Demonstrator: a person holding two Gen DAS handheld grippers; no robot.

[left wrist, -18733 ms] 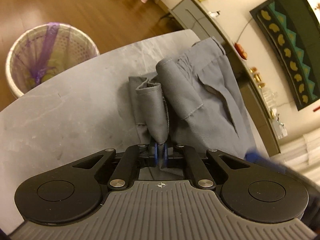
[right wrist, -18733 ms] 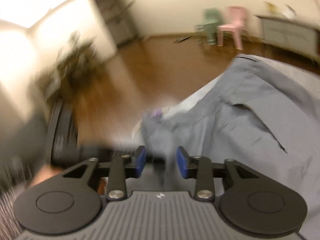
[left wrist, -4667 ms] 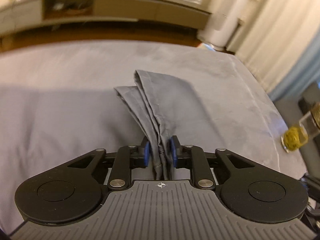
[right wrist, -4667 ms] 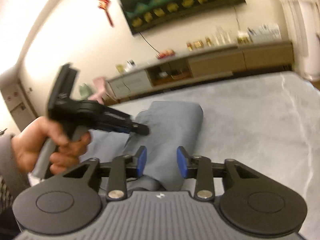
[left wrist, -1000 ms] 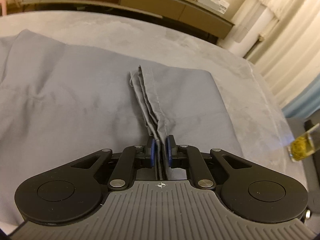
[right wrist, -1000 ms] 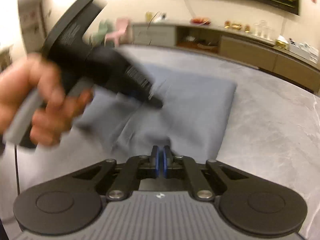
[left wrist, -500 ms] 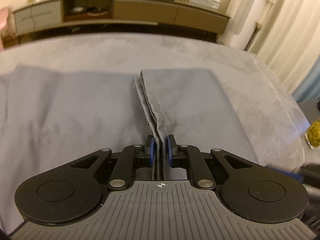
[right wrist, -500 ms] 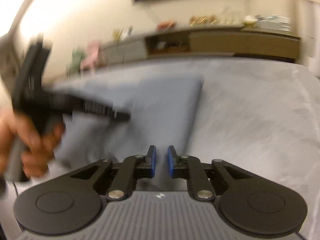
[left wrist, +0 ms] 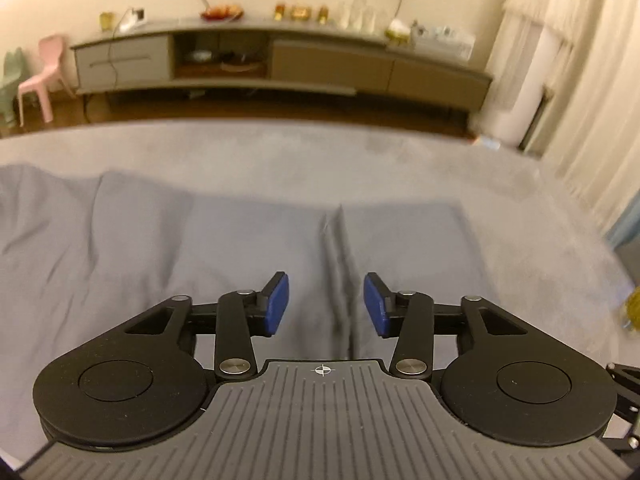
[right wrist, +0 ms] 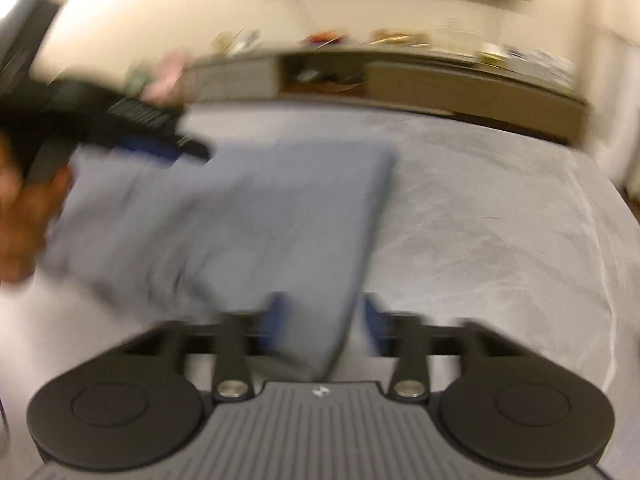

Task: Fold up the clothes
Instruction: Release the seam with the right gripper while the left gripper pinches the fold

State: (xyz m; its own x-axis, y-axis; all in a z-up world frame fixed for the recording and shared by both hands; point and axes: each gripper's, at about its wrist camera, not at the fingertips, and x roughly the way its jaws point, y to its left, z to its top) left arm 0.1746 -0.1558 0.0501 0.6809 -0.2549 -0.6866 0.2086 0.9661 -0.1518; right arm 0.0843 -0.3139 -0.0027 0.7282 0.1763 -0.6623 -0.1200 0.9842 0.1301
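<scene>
My left claw (left wrist: 325, 304): just opened, pads clear of the trousers' (left wrist: 224, 248) fold ridge.
My right claw (right wrist: 320, 326): just opened wide, straddling the trousers' edge.
Trousers: folded flat on bench (left wrist: 500, 184).

One folded grey garment (left wrist: 248, 248) lay on one grey desk (left wrist: 500, 208). Two grippers were in view: the left gripper (left wrist: 326, 304) and the right gripper (right wrist: 320, 324), each with two blue pads. One hand (right wrist: 24, 216) showed. One long low sideboard (left wrist: 328, 68) stood at the wall, with two small plastic chairs beside it, one pink chair (left wrist: 38, 80) and one green chair (left wrist: 10, 76).
</scene>
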